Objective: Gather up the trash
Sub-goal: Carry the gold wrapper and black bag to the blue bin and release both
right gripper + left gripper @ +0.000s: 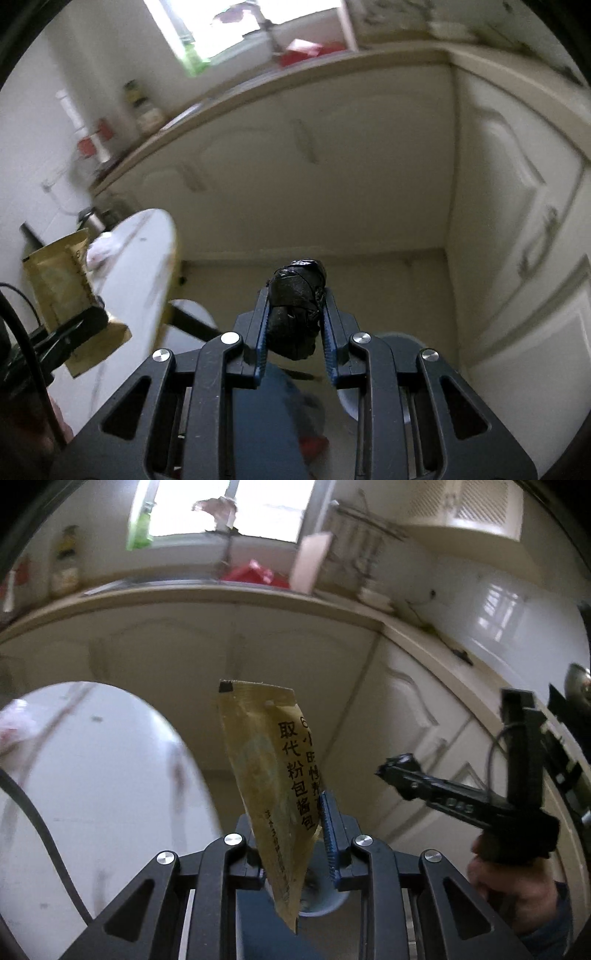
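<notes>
A yellow sachet [266, 768] printed with black characters stands upright between the jaws of my left gripper [291, 827], which is shut on its lower half. My right gripper [295, 314] is shut on a black crumpled wad of plastic [297, 295], held over the floor. The left wrist view shows the right gripper [399, 771] at the right with the black wad at its tips and a hand [517, 878] around its handle. In the right wrist view the left gripper [85, 317] is at the far left, with the yellow sachet [62, 284] sticking out of it.
A round white table [92, 775] is at the left, with a crumpled white and pink scrap [103, 251] on it. Cream cabinets [314, 166] under a cluttered counter [221, 594] fill the corner ahead. A blurred blue shape [273, 413] lies below the right gripper.
</notes>
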Action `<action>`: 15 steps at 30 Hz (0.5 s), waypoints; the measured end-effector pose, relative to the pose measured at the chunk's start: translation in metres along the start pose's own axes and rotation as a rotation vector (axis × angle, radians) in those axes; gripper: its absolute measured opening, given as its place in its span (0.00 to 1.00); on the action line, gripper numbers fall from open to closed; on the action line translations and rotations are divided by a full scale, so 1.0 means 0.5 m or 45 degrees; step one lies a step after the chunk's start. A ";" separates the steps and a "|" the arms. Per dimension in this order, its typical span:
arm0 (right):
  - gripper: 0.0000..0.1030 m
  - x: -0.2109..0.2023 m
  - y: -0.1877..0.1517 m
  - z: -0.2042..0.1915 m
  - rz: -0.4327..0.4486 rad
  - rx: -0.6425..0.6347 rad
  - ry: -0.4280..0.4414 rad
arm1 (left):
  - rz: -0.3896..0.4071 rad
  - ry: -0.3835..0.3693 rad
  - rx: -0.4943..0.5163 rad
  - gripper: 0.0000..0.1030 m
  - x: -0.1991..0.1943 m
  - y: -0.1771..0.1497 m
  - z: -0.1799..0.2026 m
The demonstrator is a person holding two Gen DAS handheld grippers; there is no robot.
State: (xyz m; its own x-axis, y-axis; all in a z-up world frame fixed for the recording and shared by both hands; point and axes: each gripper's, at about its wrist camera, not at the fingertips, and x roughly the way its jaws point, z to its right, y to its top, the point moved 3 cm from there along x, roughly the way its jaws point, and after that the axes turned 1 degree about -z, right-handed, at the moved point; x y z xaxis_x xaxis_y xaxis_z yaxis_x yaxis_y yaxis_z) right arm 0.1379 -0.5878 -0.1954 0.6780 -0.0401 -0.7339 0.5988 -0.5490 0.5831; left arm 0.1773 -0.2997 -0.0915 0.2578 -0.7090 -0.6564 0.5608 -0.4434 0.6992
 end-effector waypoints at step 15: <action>0.22 0.221 -0.138 0.239 -0.326 0.294 -0.077 | -0.432 -0.067 0.060 0.20 0.352 -0.043 0.058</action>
State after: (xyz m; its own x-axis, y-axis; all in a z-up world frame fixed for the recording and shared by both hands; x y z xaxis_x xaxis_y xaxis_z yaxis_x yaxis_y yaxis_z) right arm 0.1207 -0.6542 -0.3585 0.4876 0.0777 -0.8696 0.6293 -0.7216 0.2884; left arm 0.1877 -0.4308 -0.2137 0.0215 -0.5438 -0.8389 0.5704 -0.6825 0.4570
